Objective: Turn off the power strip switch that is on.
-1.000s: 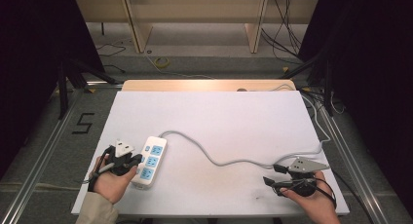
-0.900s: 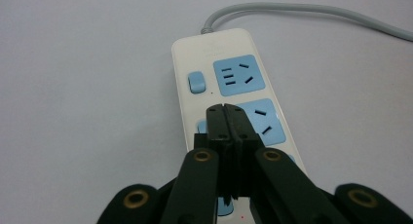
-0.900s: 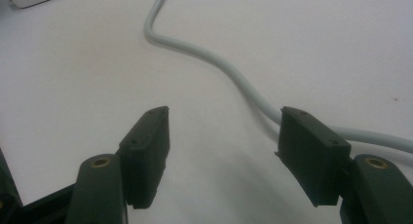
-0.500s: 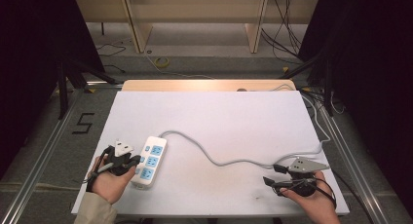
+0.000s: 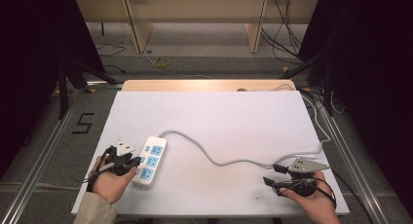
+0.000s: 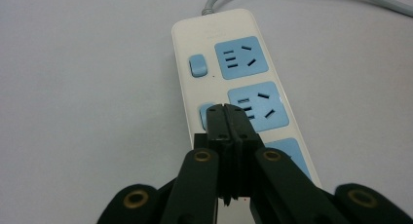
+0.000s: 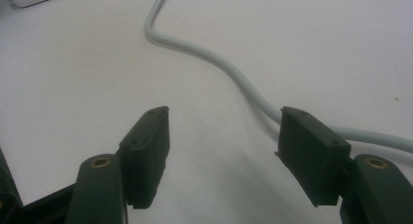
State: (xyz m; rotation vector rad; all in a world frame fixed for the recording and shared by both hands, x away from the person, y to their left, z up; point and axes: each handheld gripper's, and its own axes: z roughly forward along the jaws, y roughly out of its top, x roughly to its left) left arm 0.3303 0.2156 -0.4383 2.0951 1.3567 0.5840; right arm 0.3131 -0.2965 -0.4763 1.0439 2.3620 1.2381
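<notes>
power strip [image 6: 241, 87] under closed left tongs [image 6: 225, 118], no plugs in sockets

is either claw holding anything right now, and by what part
Nothing is held. The left claw is shut empty over the white power strip with blue sockets; the right claw is open.

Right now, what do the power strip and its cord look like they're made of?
The power strip looks like smooth cream moulded plastic with matte blue socket faces, going by its rounded, evenly coloured edges. Its cord seems sheathed in pale grey rubbery plastic, since it lies in soft curves.
</notes>
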